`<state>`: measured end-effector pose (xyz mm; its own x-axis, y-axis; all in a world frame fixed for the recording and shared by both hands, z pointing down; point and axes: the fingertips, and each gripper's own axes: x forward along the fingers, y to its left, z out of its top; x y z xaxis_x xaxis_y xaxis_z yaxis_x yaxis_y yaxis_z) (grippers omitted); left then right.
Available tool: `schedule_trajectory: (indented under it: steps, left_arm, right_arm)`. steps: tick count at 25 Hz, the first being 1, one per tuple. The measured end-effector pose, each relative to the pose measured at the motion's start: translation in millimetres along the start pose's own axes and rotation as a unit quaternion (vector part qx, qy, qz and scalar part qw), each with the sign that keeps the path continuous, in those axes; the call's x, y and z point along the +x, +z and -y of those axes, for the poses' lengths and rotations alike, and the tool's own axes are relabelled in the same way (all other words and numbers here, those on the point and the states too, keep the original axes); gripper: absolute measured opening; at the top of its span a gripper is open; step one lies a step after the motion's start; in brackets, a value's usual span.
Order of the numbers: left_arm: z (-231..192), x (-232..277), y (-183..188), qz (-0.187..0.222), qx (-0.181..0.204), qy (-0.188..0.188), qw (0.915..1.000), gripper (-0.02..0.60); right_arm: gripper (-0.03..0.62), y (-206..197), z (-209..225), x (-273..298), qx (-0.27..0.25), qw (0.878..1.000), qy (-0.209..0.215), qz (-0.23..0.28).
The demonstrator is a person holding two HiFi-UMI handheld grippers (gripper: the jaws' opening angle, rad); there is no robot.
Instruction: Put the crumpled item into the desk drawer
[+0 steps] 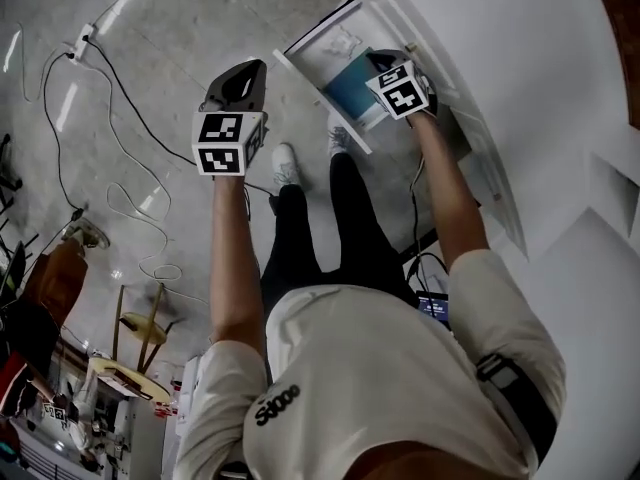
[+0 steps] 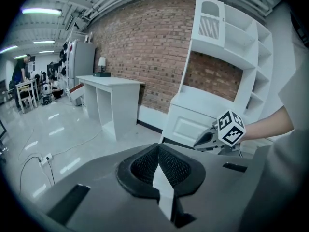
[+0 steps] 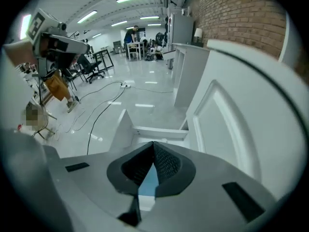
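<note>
- Left gripper (image 2: 158, 151): jaws clenched together with nothing between them, held over the floor, well to the left of the open drawer (image 1: 322, 102).
- Right gripper (image 3: 153, 146): jaws clenched and empty, above the drawer.
- Crumpled white item (image 1: 345, 40): inside the drawer, beside a blue item (image 1: 352, 86).

The only lettering is a short dark word printed at a slant on the back of the person's pale shirt (image 1: 275, 405); it seems to start with a capital S and end in two round letters, but it is too small and blurred to read for certain; the left cube (image 1: 228, 143), on the left gripper (image 2: 158, 149), and the right cube (image 1: 403, 88), on the right gripper (image 3: 153, 146), carry only black-and-white square patterns, with no letters or numbers on them.
</note>
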<state>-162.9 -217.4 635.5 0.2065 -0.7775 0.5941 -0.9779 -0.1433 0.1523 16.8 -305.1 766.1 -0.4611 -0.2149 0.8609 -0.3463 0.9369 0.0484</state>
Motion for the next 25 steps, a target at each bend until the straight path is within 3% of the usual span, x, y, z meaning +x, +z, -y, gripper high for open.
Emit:
schedule_trajectory:
  steps: [7, 13, 17, 25]
  left_arm:
    - [15.8, -58.6, 45.9, 0.045, 0.026, -0.009, 0.9986, 0.018]
    - [26.8, -110.4, 84.3, 0.087, 0.062, -0.020, 0.9941, 0.018]
    - [38.4, -132.3, 102.1, 0.094, 0.123, -0.014, 0.9880, 0.018]
    - [69.5, -188.7, 151.9, 0.151, 0.171, -0.040, 0.9728, 0.018]
  right_arm:
    - [0.006, 46.9, -10.9, -112.3, 0.042, 0.994, -0.063, 0.078]
    - [0.006, 79.1, -20.0, -209.1, 0.058, 0.980, -0.132, 0.137]
    - [0.006, 88.9, -24.1, -259.7, 0.051, 0.972, -0.164, 0.157]
    - [0.006, 114.2, -54.9, -344.2, 0.035, 0.957, -0.207, 0.200]
